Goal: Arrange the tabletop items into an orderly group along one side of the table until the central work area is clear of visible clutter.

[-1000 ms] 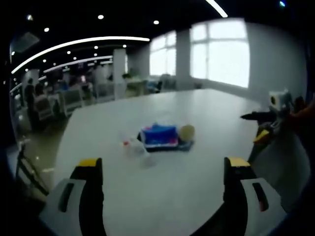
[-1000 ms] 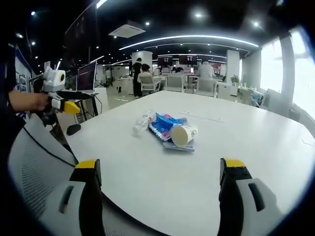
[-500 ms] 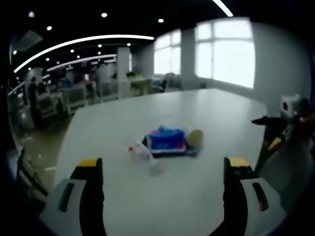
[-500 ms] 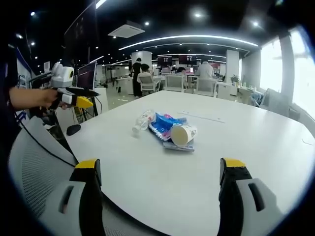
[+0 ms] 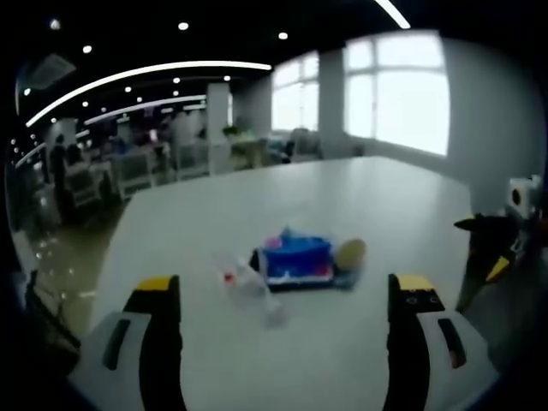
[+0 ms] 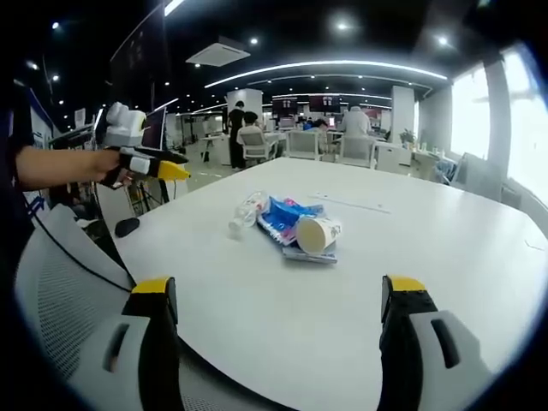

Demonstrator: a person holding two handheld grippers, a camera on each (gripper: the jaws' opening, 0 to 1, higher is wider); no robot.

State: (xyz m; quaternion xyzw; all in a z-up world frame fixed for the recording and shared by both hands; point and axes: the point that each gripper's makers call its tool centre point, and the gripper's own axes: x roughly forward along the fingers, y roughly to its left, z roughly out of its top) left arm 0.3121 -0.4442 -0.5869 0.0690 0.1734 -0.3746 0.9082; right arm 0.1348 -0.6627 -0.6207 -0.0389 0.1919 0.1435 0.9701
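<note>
A small pile lies in the middle of the white table (image 6: 445, 248): a clear plastic bottle (image 6: 244, 212) on its side, a blue packet (image 6: 287, 218), and a paper cup (image 6: 318, 233) tipped over on a flat booklet (image 6: 312, 254). In the left gripper view the bottle (image 5: 248, 287), the blue packet (image 5: 295, 257) and the cup (image 5: 349, 254) lie ahead of my left gripper (image 5: 287, 287), which is open and empty. My right gripper (image 6: 278, 289) is open and empty too, near the table's edge. Each gripper stands well short of the pile.
A grey mesh chair back (image 6: 51, 282) stands under my right gripper at the table's edge. A hand holds the left gripper (image 6: 175, 171) at the left of the right gripper view. The right gripper (image 5: 488, 248) comes into the left gripper view from the right. Desks, chairs and people fill the office behind.
The left gripper has moved forward over the table's edge, so the pile looks nearer and lower in its view. The right gripper has barely moved. The pile lies as before.
</note>
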